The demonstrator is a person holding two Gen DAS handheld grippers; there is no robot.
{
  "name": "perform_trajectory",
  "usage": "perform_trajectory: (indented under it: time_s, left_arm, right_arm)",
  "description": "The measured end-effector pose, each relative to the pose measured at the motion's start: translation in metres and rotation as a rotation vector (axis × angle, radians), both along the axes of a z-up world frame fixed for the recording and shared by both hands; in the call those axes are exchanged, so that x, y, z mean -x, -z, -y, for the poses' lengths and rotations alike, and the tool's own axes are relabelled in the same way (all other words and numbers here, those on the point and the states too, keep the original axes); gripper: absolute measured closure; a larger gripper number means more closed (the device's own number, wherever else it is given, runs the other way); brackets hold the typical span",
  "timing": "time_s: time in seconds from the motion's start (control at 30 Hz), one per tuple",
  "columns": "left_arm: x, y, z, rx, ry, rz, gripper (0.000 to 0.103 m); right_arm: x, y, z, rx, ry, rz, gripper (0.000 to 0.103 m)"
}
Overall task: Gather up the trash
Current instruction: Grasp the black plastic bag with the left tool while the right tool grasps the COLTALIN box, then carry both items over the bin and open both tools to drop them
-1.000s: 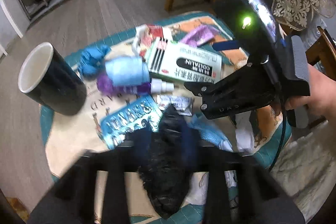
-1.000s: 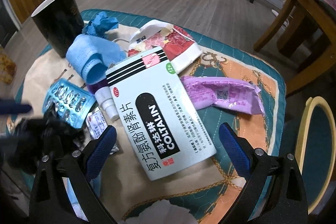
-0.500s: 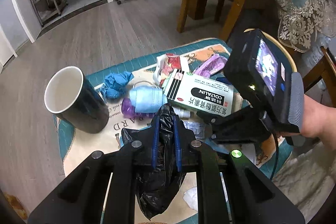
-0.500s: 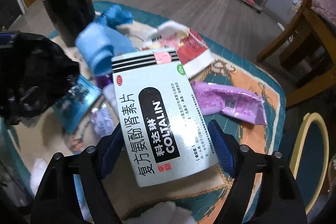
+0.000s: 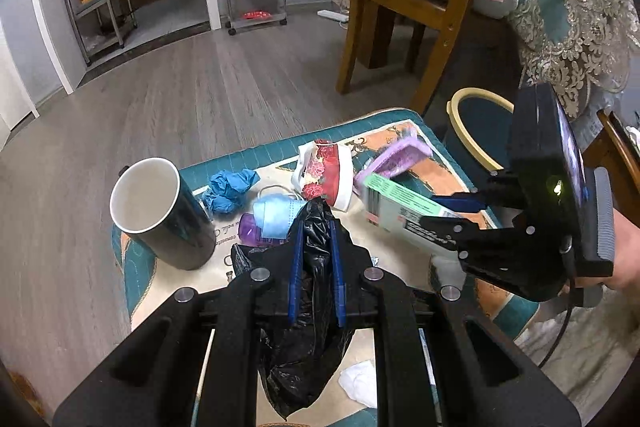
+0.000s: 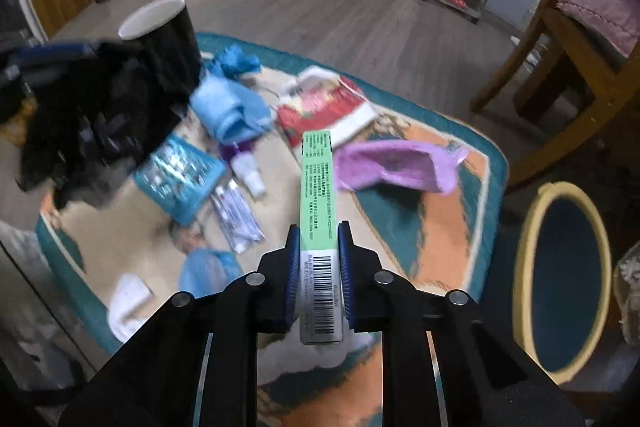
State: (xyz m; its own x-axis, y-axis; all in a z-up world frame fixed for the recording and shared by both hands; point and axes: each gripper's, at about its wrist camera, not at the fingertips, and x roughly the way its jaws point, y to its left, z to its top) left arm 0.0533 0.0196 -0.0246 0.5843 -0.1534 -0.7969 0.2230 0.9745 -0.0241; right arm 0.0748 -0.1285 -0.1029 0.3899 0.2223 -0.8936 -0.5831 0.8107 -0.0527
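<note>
Right wrist view blurs litter; right tool point(image 6: 319, 259) closing on box point(image 6: 318, 187), left tool point(image 5: 315, 259) grips bag point(image 5: 308, 355).

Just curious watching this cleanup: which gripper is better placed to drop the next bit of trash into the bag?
The right gripper: it is closing on the medicine box, while the left gripper holds the black bag.

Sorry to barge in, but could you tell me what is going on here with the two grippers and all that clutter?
A person is clearing trash off a patterned cushion with a gripper in each hand. The left gripper is clamped on a crumpled black trash bag, held above the pile. The right gripper is closing on a medicine box, pinched edge-on between its pads and tilted up off the cushion. A black mug, blue face mask, blister pack and purple wrapper are on the cushion.
</note>
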Motion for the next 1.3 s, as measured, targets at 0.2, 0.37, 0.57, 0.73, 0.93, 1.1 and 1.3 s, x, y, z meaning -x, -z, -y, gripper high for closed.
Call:
perform_trajectory:
  time_s: [0.2, 0.37, 0.57, 0.73, 0.93, 1.1, 1.3]
  left_arm:
    - [0.007, -0.009, -0.001, 0.007, -0.005, 0.020, 0.091]
    - [0.007, -0.017, -0.001, 0.010, -0.004, 0.051, 0.091]
    - [0.002, -0.031, 0.004, 0.040, -0.009, 0.089, 0.091]
    - [0.002, -0.037, 0.019, 0.023, 0.020, 0.125, 0.091]
    - [-0.002, -0.034, 0.044, 0.006, 0.052, 0.124, 0.091]
    - [-0.005, -0.040, 0.072, 0.030, 0.092, 0.148, 0.091]
    - [-0.016, -0.047, 0.118, 0.023, 0.147, 0.166, 0.091]
  right_arm:
    - [-0.002, -0.003, 0.016, -0.041, 0.076, -0.028, 0.084]
    - [0.005, -0.034, 0.026, -0.075, 0.099, 0.020, 0.084]
    - [0.018, -0.092, 0.056, -0.192, 0.158, 0.095, 0.084]
    - [0.030, -0.129, 0.097, -0.282, 0.248, 0.145, 0.084]
    - [0.027, -0.144, 0.145, -0.278, 0.364, 0.220, 0.084]
    - [0.016, -0.141, 0.181, -0.250, 0.447, 0.256, 0.084]
    - [-0.009, -0.122, 0.221, -0.193, 0.513, 0.245, 0.084]
